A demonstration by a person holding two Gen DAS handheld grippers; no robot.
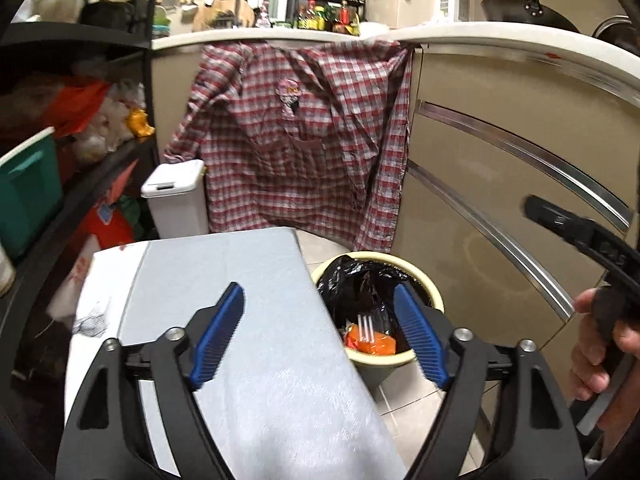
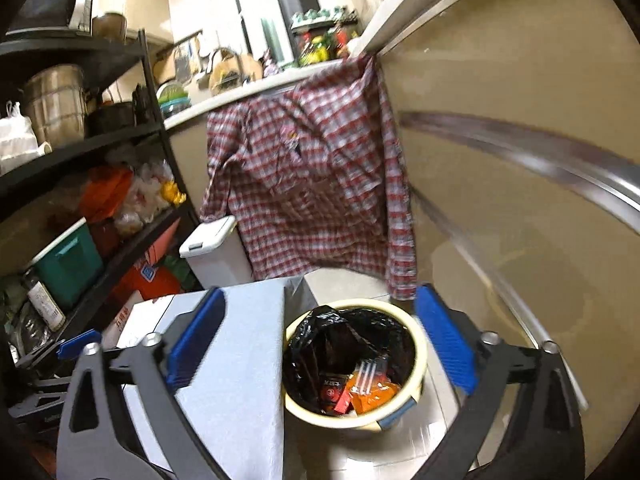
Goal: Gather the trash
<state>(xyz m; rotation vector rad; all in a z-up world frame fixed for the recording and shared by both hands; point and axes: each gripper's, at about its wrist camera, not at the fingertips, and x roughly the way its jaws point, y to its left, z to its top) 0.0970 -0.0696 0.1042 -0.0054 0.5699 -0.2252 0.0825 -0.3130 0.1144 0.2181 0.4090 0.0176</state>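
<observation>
A cream waste bin [image 1: 380, 360] [image 2: 420, 344] lined with a black bag [image 1: 352, 284] [image 2: 320, 332] stands on the tiled floor beside a table under a grey cloth [image 1: 224, 272] [image 2: 240, 340]. Inside lie an orange wrapper [image 1: 376, 346] [image 2: 376, 396], a clear plastic fork [image 1: 366, 326] [image 2: 368, 376] and a red box [image 2: 334, 390]. My left gripper [image 1: 318, 290] is open and empty, straddling the table edge and the bin. My right gripper [image 2: 322, 292] is open and empty above the bin. A hand [image 1: 600, 352] holds the right gripper's handle.
A red plaid shirt [image 1: 296, 136] hangs from the counter edge behind the bin. A white lidded bin [image 1: 176, 196] stands to its left. A black shelf rack [image 2: 120, 128] full of goods lines the left side. Beige cabinet drawers [image 1: 500, 200] close off the right.
</observation>
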